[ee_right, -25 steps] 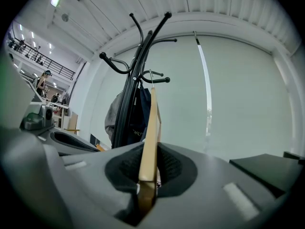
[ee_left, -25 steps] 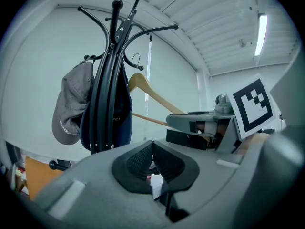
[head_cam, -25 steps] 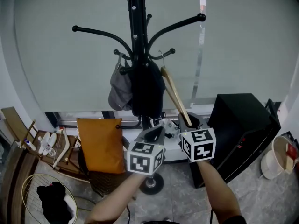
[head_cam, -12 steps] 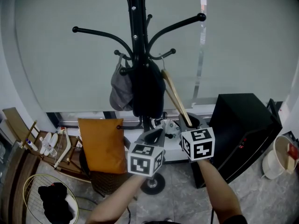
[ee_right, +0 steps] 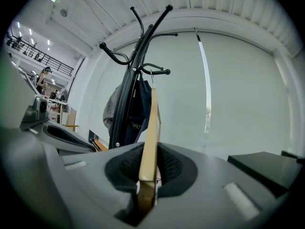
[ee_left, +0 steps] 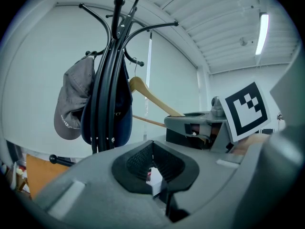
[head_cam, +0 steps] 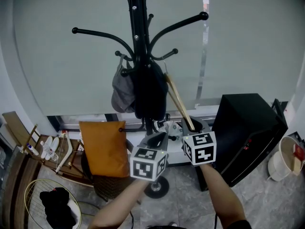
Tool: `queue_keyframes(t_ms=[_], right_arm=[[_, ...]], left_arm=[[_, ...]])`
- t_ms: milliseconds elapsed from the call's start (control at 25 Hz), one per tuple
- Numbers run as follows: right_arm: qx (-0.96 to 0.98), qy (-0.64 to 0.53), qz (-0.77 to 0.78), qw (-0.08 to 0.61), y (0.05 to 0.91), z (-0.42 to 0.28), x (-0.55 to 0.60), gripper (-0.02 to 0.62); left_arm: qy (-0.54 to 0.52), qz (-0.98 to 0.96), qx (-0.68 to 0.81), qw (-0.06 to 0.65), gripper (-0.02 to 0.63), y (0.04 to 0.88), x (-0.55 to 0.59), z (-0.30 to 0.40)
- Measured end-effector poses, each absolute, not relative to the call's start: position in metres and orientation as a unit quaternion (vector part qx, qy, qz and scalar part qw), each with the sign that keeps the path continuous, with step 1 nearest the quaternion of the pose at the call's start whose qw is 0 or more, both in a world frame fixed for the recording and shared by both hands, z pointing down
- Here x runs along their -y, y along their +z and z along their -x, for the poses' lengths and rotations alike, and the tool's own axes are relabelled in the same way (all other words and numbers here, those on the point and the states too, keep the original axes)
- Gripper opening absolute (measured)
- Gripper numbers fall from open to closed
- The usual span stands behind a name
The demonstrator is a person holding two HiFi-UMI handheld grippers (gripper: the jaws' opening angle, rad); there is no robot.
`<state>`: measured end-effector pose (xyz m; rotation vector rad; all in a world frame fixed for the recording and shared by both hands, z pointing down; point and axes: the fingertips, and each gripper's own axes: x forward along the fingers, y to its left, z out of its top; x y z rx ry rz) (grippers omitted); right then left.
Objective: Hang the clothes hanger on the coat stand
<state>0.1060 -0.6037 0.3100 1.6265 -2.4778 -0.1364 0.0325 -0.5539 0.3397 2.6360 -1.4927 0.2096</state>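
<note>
The black coat stand [head_cam: 138, 42] rises straight ahead with curved arms; a grey cap [head_cam: 122, 87] and a dark garment [head_cam: 149, 92] hang on it. My right gripper [head_cam: 190, 126] is shut on the lower end of a wooden hanger [head_cam: 179, 100] that slants up toward the stand. Its metal hook [head_cam: 164, 60] sits at a short lower arm [head_cam: 167, 55]; I cannot tell whether it rests on that arm. In the right gripper view the hanger [ee_right: 150, 132] runs up from the jaws to the stand [ee_right: 128, 99]. My left gripper [head_cam: 157, 138] is shut and holds nothing, just left of the right one.
A black cabinet [head_cam: 248, 128] stands at the right, with a white bucket [head_cam: 282, 160] beyond it. An orange cushion [head_cam: 102, 147] leans below the stand. At the lower left are a wire basket [head_cam: 47, 206] with dark cloth and a wooden rack [head_cam: 50, 151].
Both grippers and the hanger have shifted very slightly left; the hanger's hook stays by the short lower arm.
</note>
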Motion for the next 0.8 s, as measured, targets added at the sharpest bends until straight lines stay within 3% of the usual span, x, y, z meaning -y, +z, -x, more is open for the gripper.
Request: queue_keyframes(t_ms=[800], right_arm=[[0.835,-0.068,-0.543,0.06,0.304,-0.09,0.59,0.058]], left_arm=[[0.068,-0.87,0.485,0.058,0.005,0.346,0.55,-0.028]])
